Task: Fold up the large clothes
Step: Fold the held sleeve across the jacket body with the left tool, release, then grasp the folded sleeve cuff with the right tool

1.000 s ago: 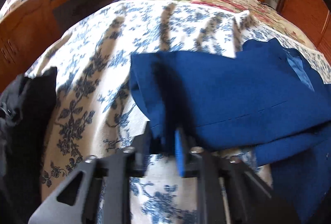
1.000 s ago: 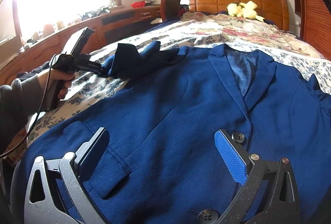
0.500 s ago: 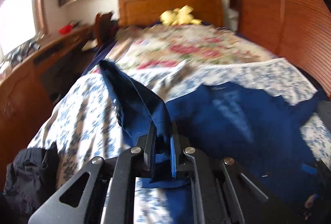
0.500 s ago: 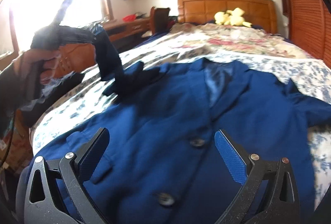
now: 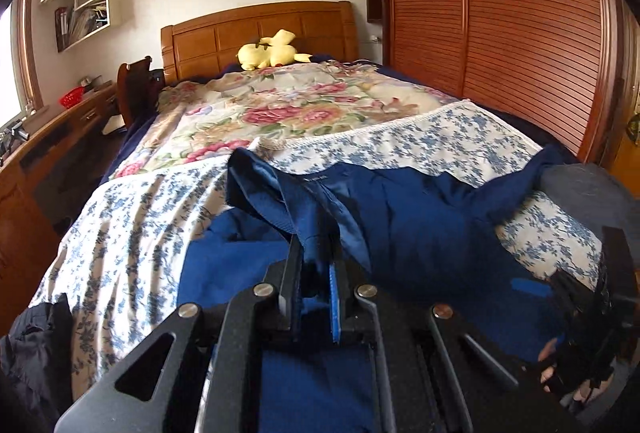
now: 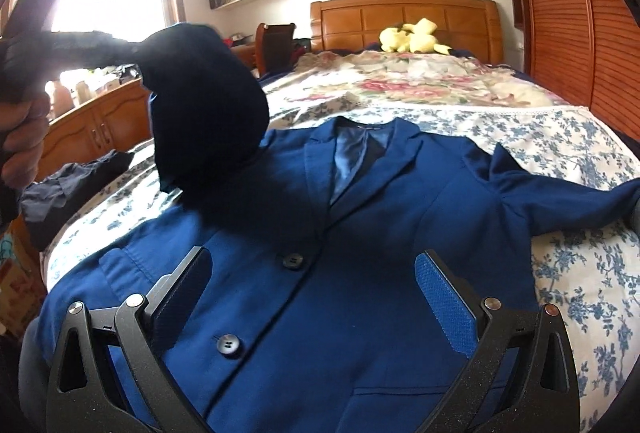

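Note:
A blue blazer (image 6: 360, 209) lies face up on the flower-print bed sheet (image 6: 580, 273), lapels toward the headboard, its buttons showing. My left gripper (image 5: 316, 269) is shut on the blazer's left sleeve (image 5: 272, 193), and the cloth stands pinched between the two pads. In the right wrist view that sleeve (image 6: 208, 113) hangs lifted from the left gripper (image 6: 132, 47), above the blazer's left shoulder, with a hand around the handle. My right gripper (image 6: 314, 265) hovers over the blazer's lower front, jaws wide open and nothing between them. The other sleeve (image 6: 560, 201) lies spread to the right.
A black garment (image 6: 68, 189) is heaped at the bed's left edge. A rose-print quilt (image 5: 300, 105) and a yellow plush toy (image 6: 412, 37) lie toward the wooden headboard (image 6: 400, 13). A slatted wardrobe (image 5: 500, 53) lines the right side, and wooden cabinets (image 6: 100, 129) the left.
My left gripper has lifted the sleeve off the bed and carried it up and over toward the blazer's body. The right gripper shifted a little over the blazer and stayed open.

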The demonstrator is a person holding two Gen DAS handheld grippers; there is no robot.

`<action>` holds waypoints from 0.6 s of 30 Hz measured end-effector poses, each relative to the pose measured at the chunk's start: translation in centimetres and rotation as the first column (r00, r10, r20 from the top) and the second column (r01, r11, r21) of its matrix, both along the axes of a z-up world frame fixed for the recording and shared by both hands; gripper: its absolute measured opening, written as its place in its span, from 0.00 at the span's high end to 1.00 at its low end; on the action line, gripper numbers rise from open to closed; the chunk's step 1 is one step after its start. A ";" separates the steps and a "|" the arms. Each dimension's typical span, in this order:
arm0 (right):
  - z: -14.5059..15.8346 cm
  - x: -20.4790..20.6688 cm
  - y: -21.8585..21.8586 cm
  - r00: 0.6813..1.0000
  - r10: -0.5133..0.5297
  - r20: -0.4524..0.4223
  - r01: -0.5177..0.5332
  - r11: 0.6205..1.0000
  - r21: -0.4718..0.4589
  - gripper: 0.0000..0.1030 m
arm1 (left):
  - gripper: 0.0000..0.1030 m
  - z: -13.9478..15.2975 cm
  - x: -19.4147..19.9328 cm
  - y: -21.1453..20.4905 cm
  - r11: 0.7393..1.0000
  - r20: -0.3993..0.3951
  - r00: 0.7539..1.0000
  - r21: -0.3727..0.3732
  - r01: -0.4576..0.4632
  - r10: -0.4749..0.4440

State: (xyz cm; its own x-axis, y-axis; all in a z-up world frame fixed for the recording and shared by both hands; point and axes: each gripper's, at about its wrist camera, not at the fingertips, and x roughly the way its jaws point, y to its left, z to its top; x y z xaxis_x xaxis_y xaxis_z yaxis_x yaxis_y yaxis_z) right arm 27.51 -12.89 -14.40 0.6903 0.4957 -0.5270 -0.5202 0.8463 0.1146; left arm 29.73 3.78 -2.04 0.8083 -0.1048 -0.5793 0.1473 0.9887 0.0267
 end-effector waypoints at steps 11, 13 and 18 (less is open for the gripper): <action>0.0 0.1 -0.1 1.000 -0.012 -0.002 0.012 1.000 -0.007 0.00 | 0.89 -4.9 -3.3 -1.5 1.000 -0.060 0.998 0.008 0.009 -0.008; 0.0 0.1 -0.1 1.000 -0.012 -0.004 0.012 1.000 -0.012 0.00 | 0.85 -5.6 -4.0 -1.4 1.000 -0.066 0.998 -0.004 0.010 -0.010; -0.2 0.1 0.3 1.000 -0.004 -0.011 0.004 1.000 -0.016 0.00 | 0.68 -6.5 -7.0 -0.4 0.998 -0.046 0.999 -0.066 0.003 -0.006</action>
State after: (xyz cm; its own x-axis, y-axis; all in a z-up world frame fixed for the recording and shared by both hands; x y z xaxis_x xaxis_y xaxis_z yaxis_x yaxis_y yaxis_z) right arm 27.63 -12.60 -14.56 0.6861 0.4845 -0.5427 -0.5155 0.8501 0.1071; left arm 22.69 3.39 -8.50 0.7804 -0.1477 -0.6076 0.1517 0.9874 -0.0452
